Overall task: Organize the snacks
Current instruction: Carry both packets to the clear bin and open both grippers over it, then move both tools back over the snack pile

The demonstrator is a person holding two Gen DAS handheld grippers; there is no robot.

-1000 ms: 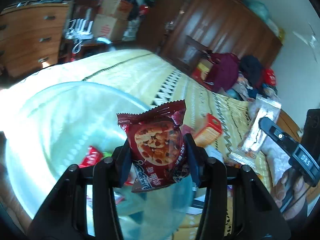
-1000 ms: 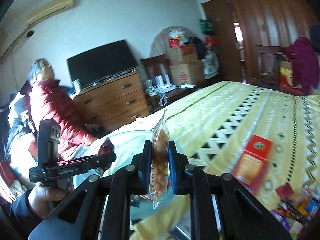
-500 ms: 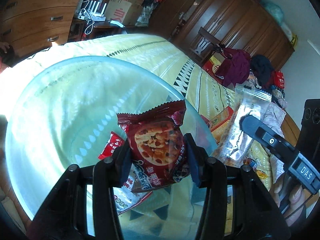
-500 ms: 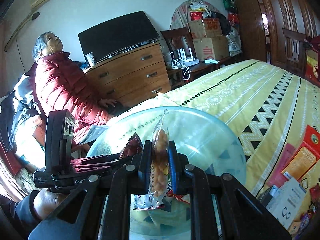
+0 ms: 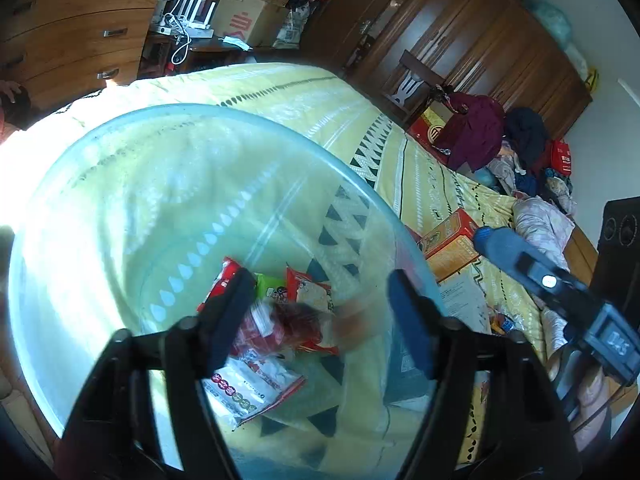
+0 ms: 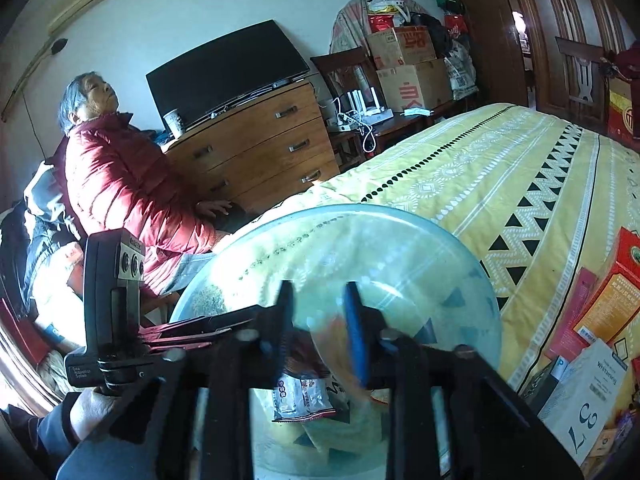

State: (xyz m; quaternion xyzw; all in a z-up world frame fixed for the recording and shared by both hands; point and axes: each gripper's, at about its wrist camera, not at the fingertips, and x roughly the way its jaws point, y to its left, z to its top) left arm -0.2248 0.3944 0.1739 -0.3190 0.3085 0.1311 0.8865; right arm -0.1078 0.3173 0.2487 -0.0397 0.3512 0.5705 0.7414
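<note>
A large clear plastic tub (image 5: 192, 128) stands on the yellow patterned bed (image 5: 360, 120). Several snack packets lie in its bottom (image 5: 276, 344). My left gripper (image 5: 320, 308) is open above the tub, and the red cookie packet (image 5: 296, 328) is a blur just below its fingers. My right gripper (image 6: 318, 324) is open too, over the same tub (image 6: 400, 248); a blurred orange packet (image 6: 340, 340) drops between its fingers, above the snack packets (image 6: 304, 396) in the bottom. The right gripper also shows in the left wrist view (image 5: 484, 236).
Orange snack boxes (image 6: 608, 304) and white cartons (image 6: 584, 396) lie on the bed right of the tub. A person in a red jacket (image 6: 128, 192) sits at the bed's left by a wooden dresser (image 6: 256, 152). Wardrobes (image 5: 480, 40) and clutter stand behind.
Both grippers have opened over the tub. The cookie packet has left the left gripper and the peanut packet has left the right; both are falling into the tub.
</note>
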